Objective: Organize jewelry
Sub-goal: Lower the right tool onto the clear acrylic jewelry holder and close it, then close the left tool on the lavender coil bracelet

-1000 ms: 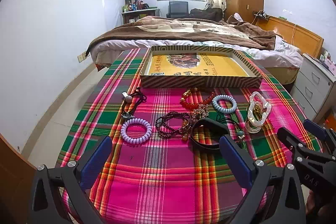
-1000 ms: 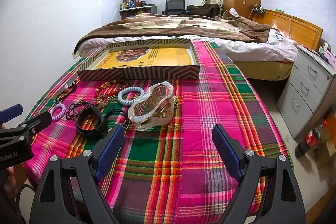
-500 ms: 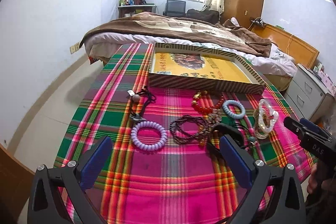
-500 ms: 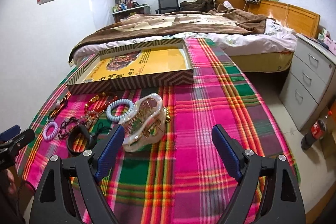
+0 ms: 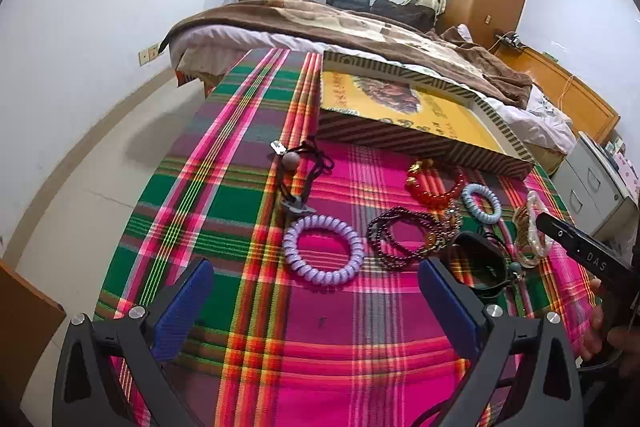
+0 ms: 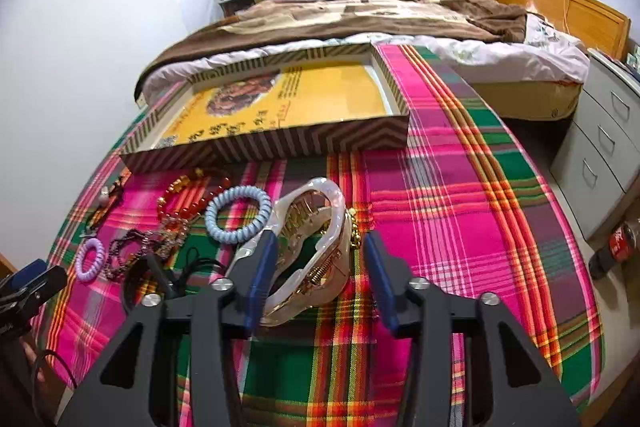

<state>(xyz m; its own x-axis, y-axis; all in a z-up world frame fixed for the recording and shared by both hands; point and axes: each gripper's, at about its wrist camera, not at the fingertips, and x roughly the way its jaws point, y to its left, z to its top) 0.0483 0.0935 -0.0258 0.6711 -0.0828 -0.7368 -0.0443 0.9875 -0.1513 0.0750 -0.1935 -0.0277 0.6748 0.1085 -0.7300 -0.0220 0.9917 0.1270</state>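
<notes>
Tablecloth [image 5: 240, 219]: plaid, jewelry-strewn | room: bed [image 6: 360, 19] behind | left claw [image 5: 316, 291]: released | right claw [image 6: 320, 267]: straddling hair clip [image 6: 316, 223], unclenched

Translucent white-and-gold claw hair clip [image 6: 316, 227]: near end hidden behind blue-padded left finger [image 6: 262, 275] of right gripper [image 6: 320, 275]; contact between pads and clip indeterminate. Black band-like loop [image 5: 478, 261]: partly masked by left gripper [image 5: 316, 301] finger in left wrist view; material unclear. Dark beaded bracelet [image 6: 132, 247]: beads too small to resolve in right wrist view. Red-labelled bottle on floor [image 6: 618, 245]: cut off by fisheye margin. Text on yellow box lining [image 6: 280, 103]: illegible.
</notes>
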